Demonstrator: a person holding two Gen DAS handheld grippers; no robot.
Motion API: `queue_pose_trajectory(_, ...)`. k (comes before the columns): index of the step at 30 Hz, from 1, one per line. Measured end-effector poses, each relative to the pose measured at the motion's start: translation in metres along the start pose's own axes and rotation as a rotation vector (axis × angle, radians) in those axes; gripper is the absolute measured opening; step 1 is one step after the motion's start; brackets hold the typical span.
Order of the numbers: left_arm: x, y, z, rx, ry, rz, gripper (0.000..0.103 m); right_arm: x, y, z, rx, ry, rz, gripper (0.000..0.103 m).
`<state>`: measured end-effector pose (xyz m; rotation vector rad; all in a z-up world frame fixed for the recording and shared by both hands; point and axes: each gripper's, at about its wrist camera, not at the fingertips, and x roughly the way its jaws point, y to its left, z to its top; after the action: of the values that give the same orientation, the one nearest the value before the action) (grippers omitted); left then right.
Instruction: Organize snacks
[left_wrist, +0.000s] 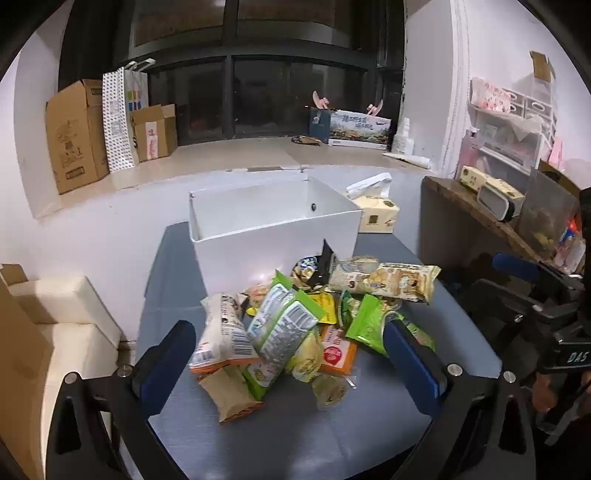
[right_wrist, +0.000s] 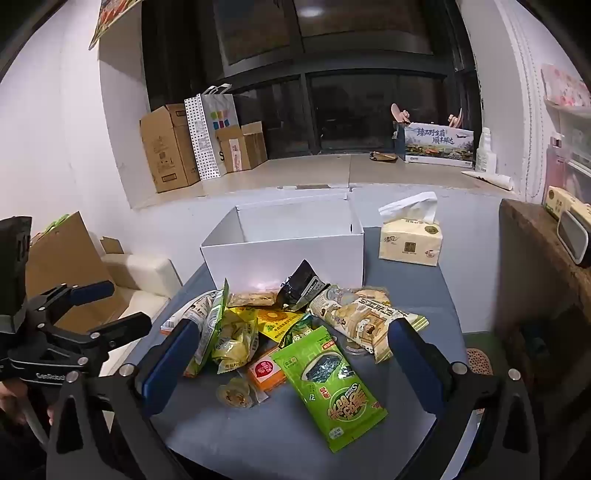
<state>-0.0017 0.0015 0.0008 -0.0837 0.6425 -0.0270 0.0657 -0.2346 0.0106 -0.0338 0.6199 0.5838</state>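
- A heap of snacks (left_wrist: 295, 321) is seen on the grey table (left_wrist: 295, 435), just in front of the white box (left_wrist: 273, 236), whose top is open.
- The left gripper (left_wrist: 291, 365) is held over the near side of the heap, jaws spread wide, nothing gripped.
- The right gripper (right_wrist: 291, 365) is likewise held apart, a green packet (right_wrist: 332, 384) lying between its fingers, untouched.
- A tissue pack (right_wrist: 412, 240) is placed beside the box.
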Motion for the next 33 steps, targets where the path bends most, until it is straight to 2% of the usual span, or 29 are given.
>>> queue_pose_trajectory(3,0.001,0.004,0.001,-0.001,0.006,0.0,0.103,-0.001,-0.003,0.0,-0.004,0.005,-0.008,0.103)
queue_pose_trajectory(5,0.0,0.003,0.003,0.004,-0.022,-0.004,0.103,0.0,0.001,0.002,-0.022,0.009,-0.016,0.103)
queue_pose_trajectory(8,0.002,0.007,0.003,-0.028,-0.032,-0.075,0.103,0.001,0.004,0.0,-0.028,-0.002,-0.016,0.103)
queue_pose_trajectory(12,0.001,-0.004,0.003,0.041,-0.042,-0.007,0.103,-0.001,-0.001,0.0,-0.01,0.003,0.002,0.103)
queue_pose_trajectory(15,-0.001,-0.01,0.005,0.063,-0.017,-0.004,0.103,-0.001,-0.001,-0.001,-0.01,0.002,0.0,0.103)
queue_pose_trajectory(19,0.0,-0.013,0.005,0.038,0.017,-0.049,0.103,-0.001,-0.001,-0.001,-0.011,0.009,-0.016,0.103)
queue_pose_trajectory(27,0.003,-0.013,0.001,0.034,0.032,-0.02,0.103,-0.002,-0.001,-0.001,-0.021,0.003,-0.026,0.103)
queue_pose_trajectory(33,0.005,-0.009,0.001,0.022,0.04,-0.033,0.103,0.0,0.0,-0.003,-0.024,0.007,-0.027,0.103)
